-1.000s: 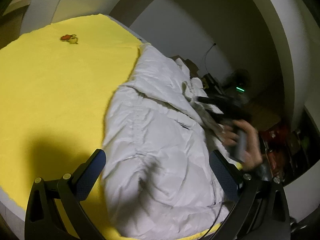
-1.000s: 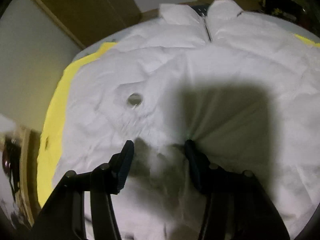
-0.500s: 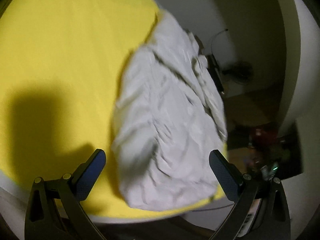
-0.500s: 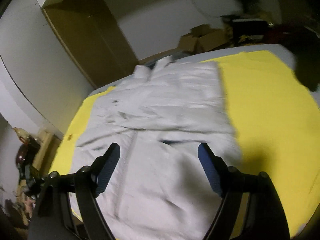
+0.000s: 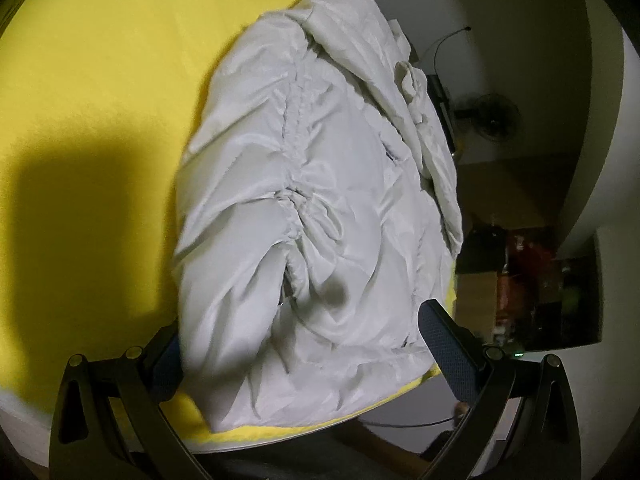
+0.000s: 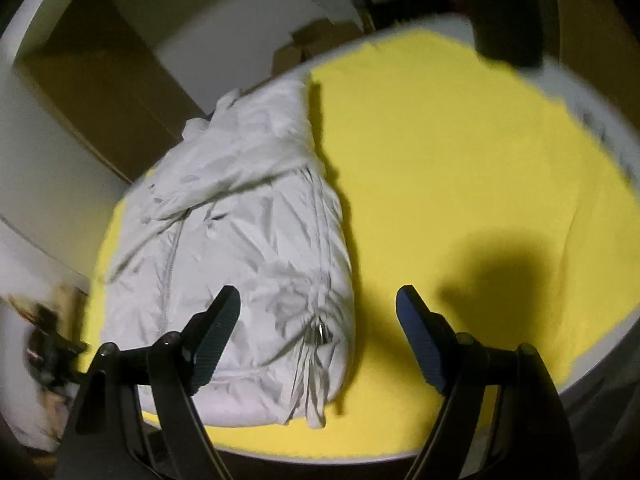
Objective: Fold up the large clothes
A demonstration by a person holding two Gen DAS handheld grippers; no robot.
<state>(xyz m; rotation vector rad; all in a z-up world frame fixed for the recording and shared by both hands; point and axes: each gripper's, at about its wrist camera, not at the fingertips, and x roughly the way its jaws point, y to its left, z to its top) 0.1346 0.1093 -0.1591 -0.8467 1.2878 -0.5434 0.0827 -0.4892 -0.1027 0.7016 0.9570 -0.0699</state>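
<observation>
A white padded jacket [image 5: 320, 208] lies folded lengthwise on the yellow sheet [image 5: 100, 100], near the bed's corner. My left gripper [image 5: 308, 356] stands open, low over the jacket's near hem. Its right finger [image 5: 448, 344] is past the hem's corner, and its left finger is partly hidden behind the fabric. In the right wrist view the jacket [image 6: 240, 240] takes up the left half of the yellow sheet [image 6: 460, 160]. My right gripper [image 6: 318, 336] is open above the jacket's near right corner, where a zipper pull shows. It grips no cloth.
The bed's rounded near edge [image 6: 360, 456] runs just below both grippers. Cardboard boxes [image 6: 304, 40] and a brown door [image 6: 100, 80] stand beyond the jacket. A fan [image 5: 492, 120] and cluttered shelves [image 5: 540, 280] stand to the right of the bed.
My right gripper let go of the white fabric, opened, and swung back from the jacket to its near corner. My left gripper sank toward the hem. The hand seen beside the jacket has gone.
</observation>
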